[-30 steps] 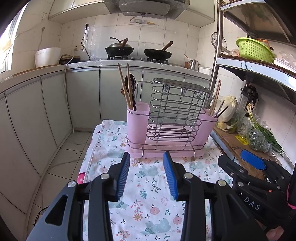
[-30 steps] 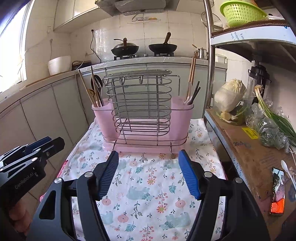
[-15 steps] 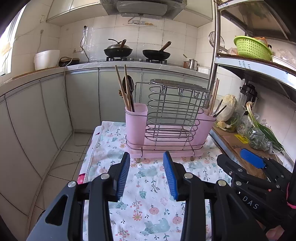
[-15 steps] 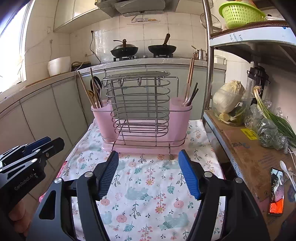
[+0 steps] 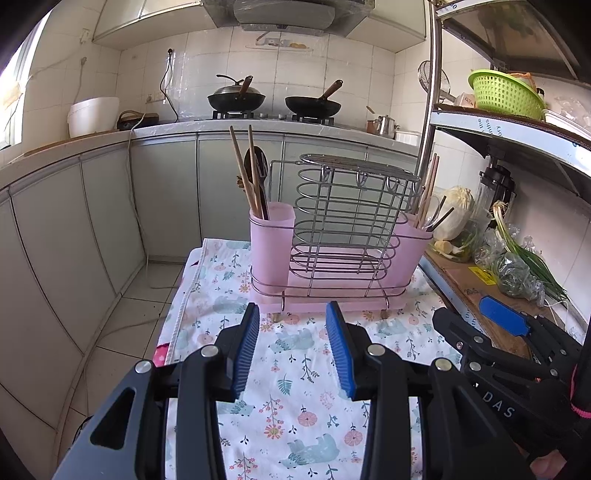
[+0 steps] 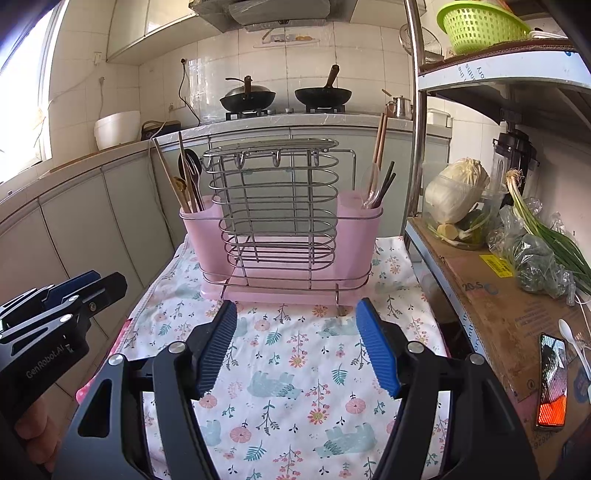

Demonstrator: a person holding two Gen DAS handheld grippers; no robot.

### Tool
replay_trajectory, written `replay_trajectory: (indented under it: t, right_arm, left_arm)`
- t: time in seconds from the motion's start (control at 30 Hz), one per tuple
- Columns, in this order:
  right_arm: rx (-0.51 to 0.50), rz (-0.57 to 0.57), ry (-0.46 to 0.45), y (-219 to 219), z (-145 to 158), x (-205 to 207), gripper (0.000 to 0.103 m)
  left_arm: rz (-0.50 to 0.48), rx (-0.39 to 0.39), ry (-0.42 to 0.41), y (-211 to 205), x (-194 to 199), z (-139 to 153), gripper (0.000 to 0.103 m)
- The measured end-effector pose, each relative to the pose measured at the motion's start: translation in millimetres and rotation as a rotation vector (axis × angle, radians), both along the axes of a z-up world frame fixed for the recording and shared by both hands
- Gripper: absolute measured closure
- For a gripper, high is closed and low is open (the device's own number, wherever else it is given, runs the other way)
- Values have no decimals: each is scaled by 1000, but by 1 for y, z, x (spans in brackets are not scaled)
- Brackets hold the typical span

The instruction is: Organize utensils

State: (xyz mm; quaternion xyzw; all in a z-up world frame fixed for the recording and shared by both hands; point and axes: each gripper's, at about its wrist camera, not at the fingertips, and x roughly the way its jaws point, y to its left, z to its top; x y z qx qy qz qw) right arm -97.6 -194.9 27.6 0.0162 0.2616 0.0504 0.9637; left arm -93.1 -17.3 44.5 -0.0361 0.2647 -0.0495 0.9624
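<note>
A pink utensil holder with a wire rack (image 5: pixel 343 236) (image 6: pixel 280 225) stands at the far end of a floral cloth (image 5: pixel 295 387) (image 6: pixel 288 384). Its left cup (image 5: pixel 271 240) holds wooden chopsticks (image 5: pixel 245 170) and a dark spoon; its right cup (image 5: pixel 412 247) holds chopsticks and dark utensils (image 6: pixel 380 177). My left gripper (image 5: pixel 291 350) is open and empty, short of the holder. My right gripper (image 6: pixel 297 347) is open and empty, also short of it. Each gripper shows at the edge of the other's view.
A shelf unit on the right carries cabbage (image 6: pixel 456 188), green onions (image 6: pixel 546 236), a phone (image 6: pixel 552 380), a white spoon (image 6: pixel 570 336) and a green basket (image 6: pixel 480 26). Behind stands a counter with two woks (image 5: pixel 236 98). The floor drops off left of the cloth.
Both grippers have drawn back a little from the holder, which looks slightly smaller and farther. Both stay open and empty.
</note>
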Motion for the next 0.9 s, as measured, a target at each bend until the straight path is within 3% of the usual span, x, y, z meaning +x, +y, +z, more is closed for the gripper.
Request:
replay_trajectory:
  t: [0.9]
  right_arm:
    - [-1, -3, 7, -1, -5, 3, 35]
  left_arm:
    - [-4, 13, 14, -3, 4, -5, 66]
